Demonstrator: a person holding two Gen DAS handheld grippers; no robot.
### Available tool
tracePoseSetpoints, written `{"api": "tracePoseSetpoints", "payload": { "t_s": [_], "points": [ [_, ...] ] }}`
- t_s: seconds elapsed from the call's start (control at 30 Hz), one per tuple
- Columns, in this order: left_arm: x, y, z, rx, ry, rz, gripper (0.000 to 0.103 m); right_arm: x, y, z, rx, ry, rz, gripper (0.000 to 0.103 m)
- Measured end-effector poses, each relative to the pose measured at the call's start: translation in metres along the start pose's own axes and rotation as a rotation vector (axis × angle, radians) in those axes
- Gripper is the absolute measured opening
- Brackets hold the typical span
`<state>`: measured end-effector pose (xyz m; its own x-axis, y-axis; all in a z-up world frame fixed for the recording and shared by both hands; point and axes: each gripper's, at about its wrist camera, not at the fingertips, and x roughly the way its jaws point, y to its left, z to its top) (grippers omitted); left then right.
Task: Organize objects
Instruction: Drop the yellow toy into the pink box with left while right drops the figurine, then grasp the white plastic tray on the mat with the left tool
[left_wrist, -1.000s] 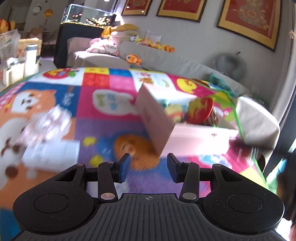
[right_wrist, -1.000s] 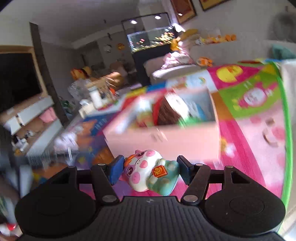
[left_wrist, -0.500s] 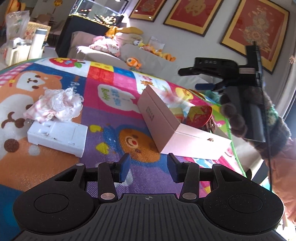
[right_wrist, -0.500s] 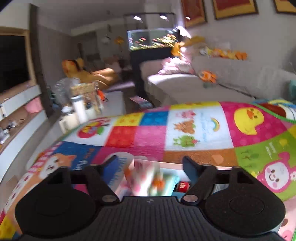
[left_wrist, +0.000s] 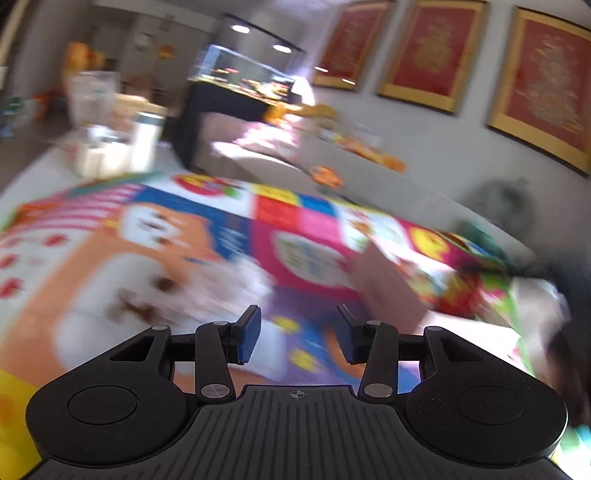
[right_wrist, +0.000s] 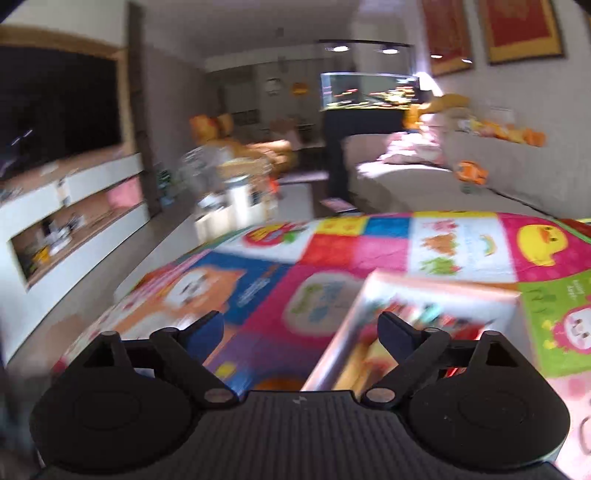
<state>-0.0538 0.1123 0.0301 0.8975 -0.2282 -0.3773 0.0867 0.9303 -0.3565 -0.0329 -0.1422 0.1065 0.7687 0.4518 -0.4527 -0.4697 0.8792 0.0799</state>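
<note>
A pink cardboard box (right_wrist: 436, 306) with several toys inside sits on the colourful play mat (right_wrist: 332, 254). My right gripper (right_wrist: 300, 332) is open wide and empty, above the box's left edge. In the blurred left wrist view the box (left_wrist: 391, 295) lies to the right. My left gripper (left_wrist: 297, 336) is open and empty above the mat (left_wrist: 207, 236). A pale frilly cloth (left_wrist: 229, 284) and a white flat object (left_wrist: 92, 332) lie just ahead to the left, too blurred for detail.
A grey sofa (right_wrist: 480, 184) with plush toys runs behind the mat. A fish tank on a black stand (right_wrist: 365, 107) is at the back. A low table with bottles (right_wrist: 236, 199) stands left, with a TV unit (right_wrist: 62, 221) beyond.
My right gripper let go of the piggy toy into the box, opened wide and pulled up. My left gripper swung left toward the cloth and white object.
</note>
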Motion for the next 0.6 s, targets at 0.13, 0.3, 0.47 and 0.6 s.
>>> {"api": "tracePoseSetpoints", "payload": {
  "t_s": [0.13,0.3,0.47,0.6],
  "points": [
    [0.011,0.032,0.024,-0.076,0.014,0.126,0.047,0.002,0.025,-0.049,-0.044,0.073,0.02,0.092],
    [0.041,0.06,0.029,-0.24,0.123,0.105,0.047,-0.002,0.025,-0.085,0.01,0.106,0.008,0.092],
    [0.054,0.04,0.019,-0.252,0.208,-0.055,0.047,-0.011,0.003,-0.092,0.106,0.068,-0.02,0.095],
    [0.051,-0.003,0.009,-0.038,0.354,-0.324,0.047,-0.013,-0.015,-0.093,0.198,0.047,-0.011,0.097]
  ]
}}
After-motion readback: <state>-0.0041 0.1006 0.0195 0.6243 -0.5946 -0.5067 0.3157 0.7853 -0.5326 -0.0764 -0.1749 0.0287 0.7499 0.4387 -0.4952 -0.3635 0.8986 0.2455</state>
